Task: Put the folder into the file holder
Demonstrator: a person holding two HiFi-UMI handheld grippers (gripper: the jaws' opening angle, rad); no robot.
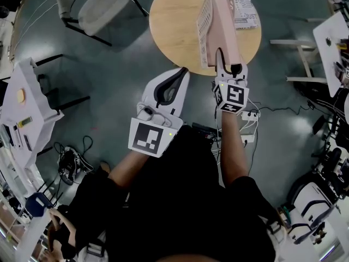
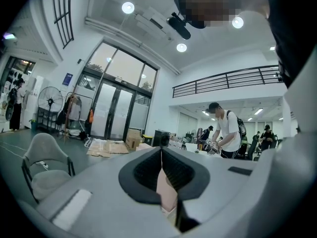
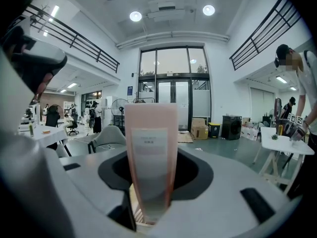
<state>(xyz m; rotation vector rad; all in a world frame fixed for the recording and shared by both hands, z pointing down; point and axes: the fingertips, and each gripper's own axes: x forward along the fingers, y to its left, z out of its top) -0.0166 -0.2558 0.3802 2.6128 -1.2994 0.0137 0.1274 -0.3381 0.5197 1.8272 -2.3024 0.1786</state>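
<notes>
Jaws astride folder, contact unclear

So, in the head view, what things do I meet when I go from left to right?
white desk → grey chair → left gripper → pink folder → white table

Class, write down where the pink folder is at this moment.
Head view, upper right: the pink folder stands on edge over the round table, against the mesh file holder on its left, its near end between the right gripper's jaws.
</notes>
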